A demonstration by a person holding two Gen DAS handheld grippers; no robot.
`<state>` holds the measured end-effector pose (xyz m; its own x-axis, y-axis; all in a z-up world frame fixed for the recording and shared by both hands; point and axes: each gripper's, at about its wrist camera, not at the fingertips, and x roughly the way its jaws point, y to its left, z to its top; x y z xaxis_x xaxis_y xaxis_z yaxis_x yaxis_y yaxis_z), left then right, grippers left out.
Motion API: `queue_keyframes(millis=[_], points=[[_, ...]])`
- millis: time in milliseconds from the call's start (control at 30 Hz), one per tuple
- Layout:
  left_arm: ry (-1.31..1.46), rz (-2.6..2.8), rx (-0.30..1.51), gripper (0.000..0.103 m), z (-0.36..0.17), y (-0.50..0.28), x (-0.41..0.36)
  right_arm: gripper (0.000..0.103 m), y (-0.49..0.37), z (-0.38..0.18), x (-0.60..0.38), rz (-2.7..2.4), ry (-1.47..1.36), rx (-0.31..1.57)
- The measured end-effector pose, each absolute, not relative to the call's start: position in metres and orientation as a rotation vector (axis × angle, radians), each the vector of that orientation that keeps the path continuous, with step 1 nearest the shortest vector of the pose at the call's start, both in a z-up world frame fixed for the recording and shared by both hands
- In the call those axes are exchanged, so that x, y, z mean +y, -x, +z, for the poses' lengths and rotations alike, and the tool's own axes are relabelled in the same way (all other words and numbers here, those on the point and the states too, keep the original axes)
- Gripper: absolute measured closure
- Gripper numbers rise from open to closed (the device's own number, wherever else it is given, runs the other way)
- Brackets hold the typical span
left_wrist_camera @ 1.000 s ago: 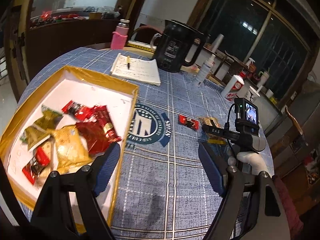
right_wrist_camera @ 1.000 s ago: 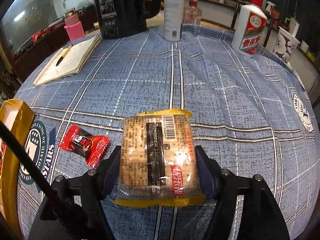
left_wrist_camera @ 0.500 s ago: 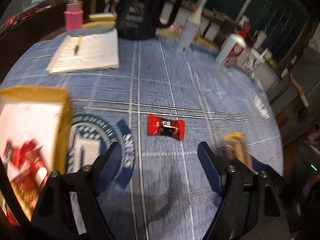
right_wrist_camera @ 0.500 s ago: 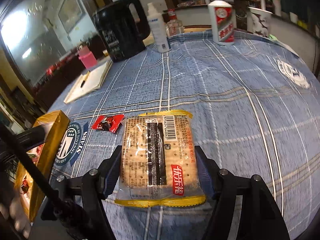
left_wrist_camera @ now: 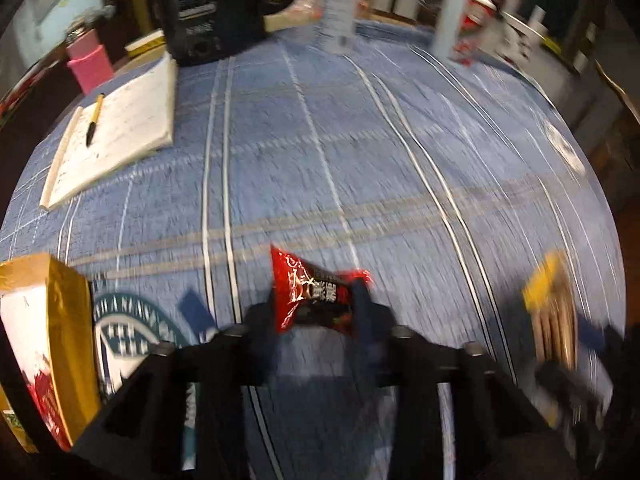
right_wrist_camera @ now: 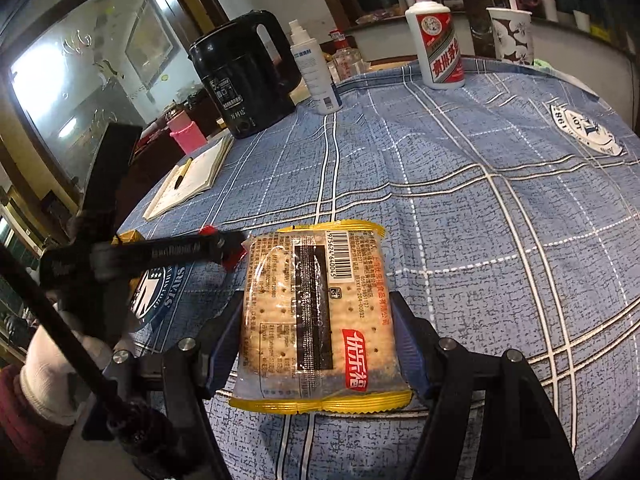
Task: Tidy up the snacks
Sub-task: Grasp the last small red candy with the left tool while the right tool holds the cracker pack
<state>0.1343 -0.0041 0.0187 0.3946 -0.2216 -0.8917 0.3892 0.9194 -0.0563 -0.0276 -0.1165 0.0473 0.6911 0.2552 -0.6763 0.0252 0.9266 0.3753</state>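
On my left wrist camera the picture is smeared, but I can see the left gripper point(left_wrist_camera: 320, 320) with its jaws drawn narrow around a small red candy wrapper point(left_wrist_camera: 314, 296). They have just been closing, and as far as the blur lets me judge, the pads are pressed on the packet's two ends. The candy sits low over the blue plaid cloth of the bench point(left_wrist_camera: 360, 168), near the middle of its front half. To the left of it stands the gold-rimmed box point(left_wrist_camera: 60, 312), with red wrappers showing inside at its near corner.

On my right wrist camera things are sharp. The right gripper point(right_wrist_camera: 318, 344) holds the cracker packet point(right_wrist_camera: 316, 312) flat between its jaws, which stand fairly wide because the packet is broad; each blue pad presses a long edge. The yellow sealed ends stick out near and far. The packet is just above the cloth, right of the left gripper's arm, which reaches in from the left in a white-gloved hand point(right_wrist_camera: 52, 372).

At the far side I can see an open notebook point(right_wrist_camera: 192, 180) with a pen point(right_wrist_camera: 182, 174) lying on it, a black kettle point(right_wrist_camera: 244, 80), a white spray bottle point(right_wrist_camera: 316, 68) and a white liquor bottle point(right_wrist_camera: 436, 44) with a red label.
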Motion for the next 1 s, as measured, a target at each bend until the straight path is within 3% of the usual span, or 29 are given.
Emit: queue_keyframes(millis=[200, 367, 433, 500, 633, 767, 933, 967, 1000], points=[[-0.203, -0.438, 1.063, 0.081, 0.039, -0.073, 0.016, 0.034, 0.030, 0.044, -0.121, 0.121, -0.397, 0.810], [-0.121, -0.473, 0.987, 0.080, 0.055, -0.040, 0.036, 0.034, 0.033, 0.045, -0.118, 0.117, -0.388, 0.795], [-0.109, -0.477, 0.981, 0.068, 0.055, -0.036, 0.040, 0.034, 0.034, 0.045, -0.118, 0.117, -0.393, 0.789], [-0.110, -0.449, 0.973, 0.044, 0.052, -0.038, 0.042, 0.034, 0.034, 0.045, -0.118, 0.116, -0.391, 0.789], [-0.080, -0.414, 0.970, 0.042, 0.044, -0.046, 0.041, 0.034, 0.036, 0.045, -0.118, 0.117, -0.395, 0.781], [-0.186, -0.374, 0.943, 0.033, 0.030, -0.053, 0.030, 0.034, 0.036, 0.044, -0.118, 0.118, -0.399, 0.787], [-0.248, -0.383, 0.957, 0.033, 0.016, -0.055, 0.028, 0.034, 0.035, 0.044, -0.119, 0.117, -0.402, 0.786], [-0.237, -0.387, 0.960, 0.046, 0.017, -0.054, 0.029, 0.034, 0.035, 0.044, -0.119, 0.117, -0.402, 0.786], [-0.234, -0.396, 0.957, 0.065, 0.018, -0.052, 0.030, 0.034, 0.035, 0.044, -0.119, 0.117, -0.401, 0.787]])
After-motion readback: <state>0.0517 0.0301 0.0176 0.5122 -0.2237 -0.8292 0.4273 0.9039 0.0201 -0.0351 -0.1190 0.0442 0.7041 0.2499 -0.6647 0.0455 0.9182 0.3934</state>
